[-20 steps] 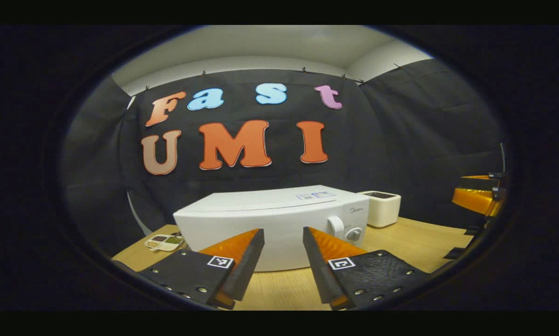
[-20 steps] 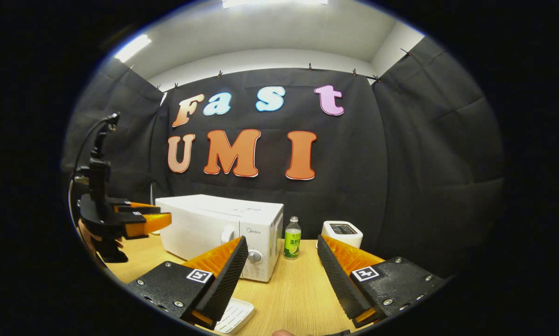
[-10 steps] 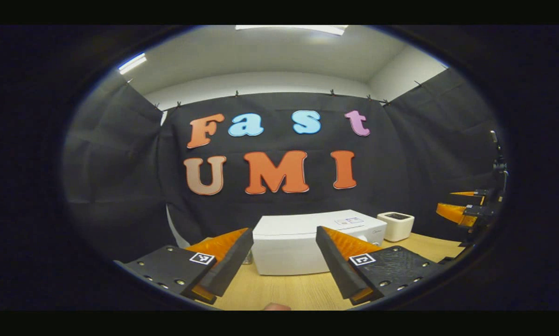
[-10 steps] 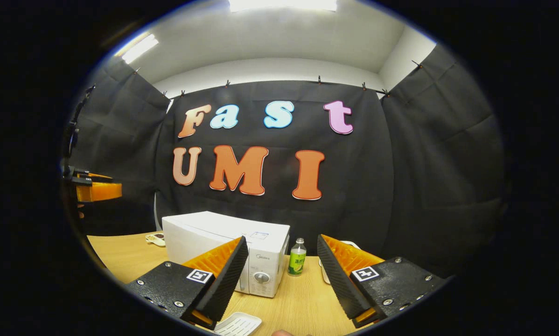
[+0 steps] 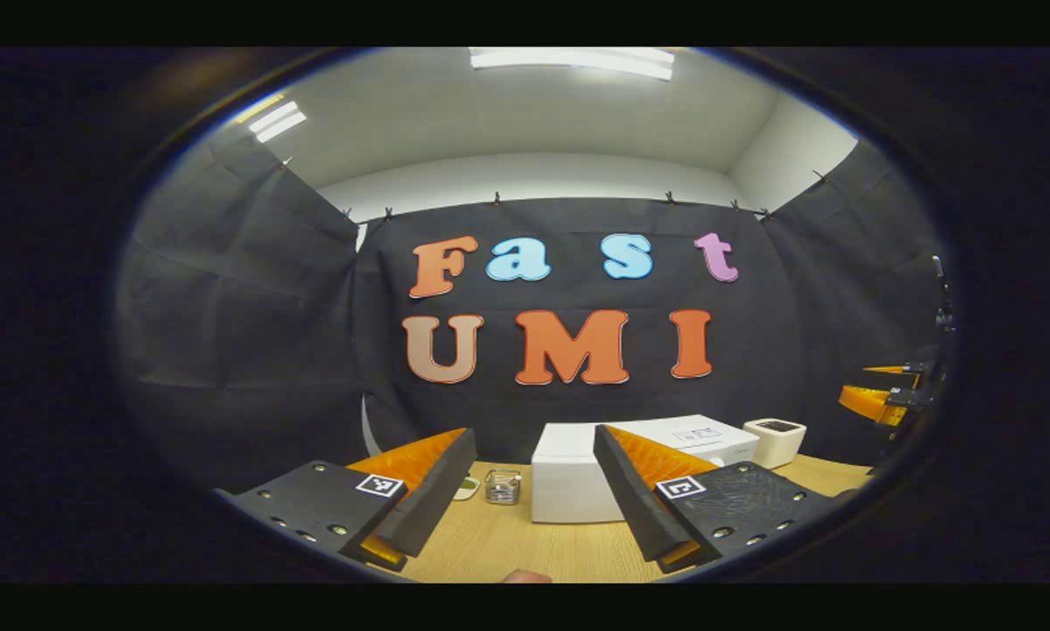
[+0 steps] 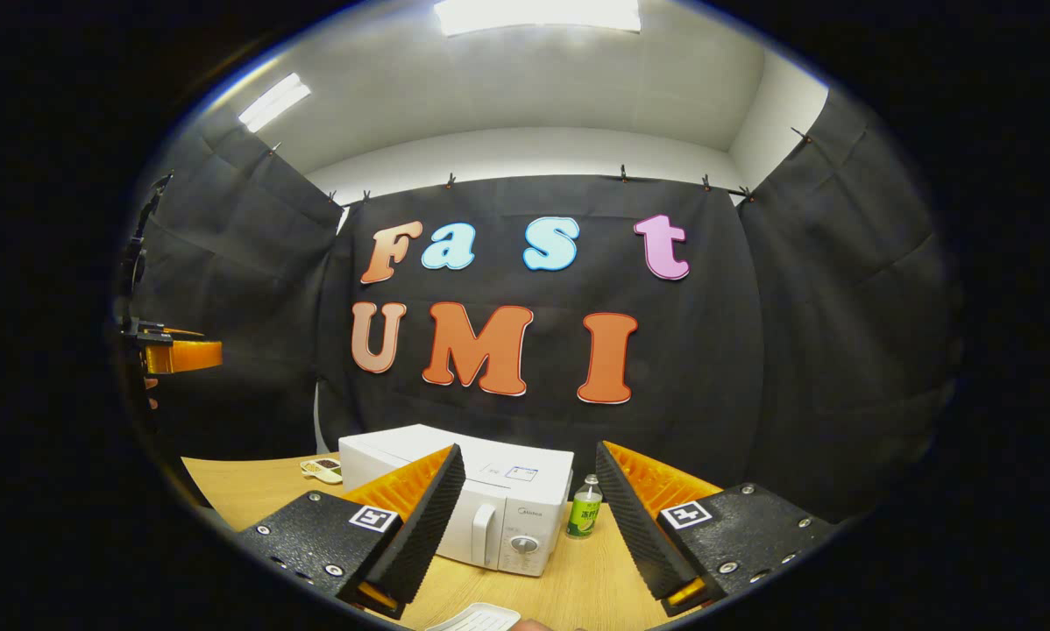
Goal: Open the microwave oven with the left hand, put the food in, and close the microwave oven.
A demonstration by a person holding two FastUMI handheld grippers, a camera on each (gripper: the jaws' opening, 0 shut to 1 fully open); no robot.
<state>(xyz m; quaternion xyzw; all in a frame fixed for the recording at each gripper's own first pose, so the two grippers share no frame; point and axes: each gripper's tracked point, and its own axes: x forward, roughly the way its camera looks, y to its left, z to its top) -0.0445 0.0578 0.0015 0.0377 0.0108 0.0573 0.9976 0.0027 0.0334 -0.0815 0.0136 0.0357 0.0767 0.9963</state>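
left tongs (image 5: 534,491) – spread, holding nothing | right tongs (image 6: 529,504) – spread, holding nothing | microwave oven (image 6: 481,517) door closed, on the desk (image 6: 578,583) ahead | green bottle (image 6: 585,517) just beside it

Booth layout from my seat

I see the microwave (image 6: 490,517) on the table (image 6: 578,578), a bottle (image 6: 585,517) just right of it, a small dish (image 6: 322,469) to its left, a tray (image 6: 481,618) in front
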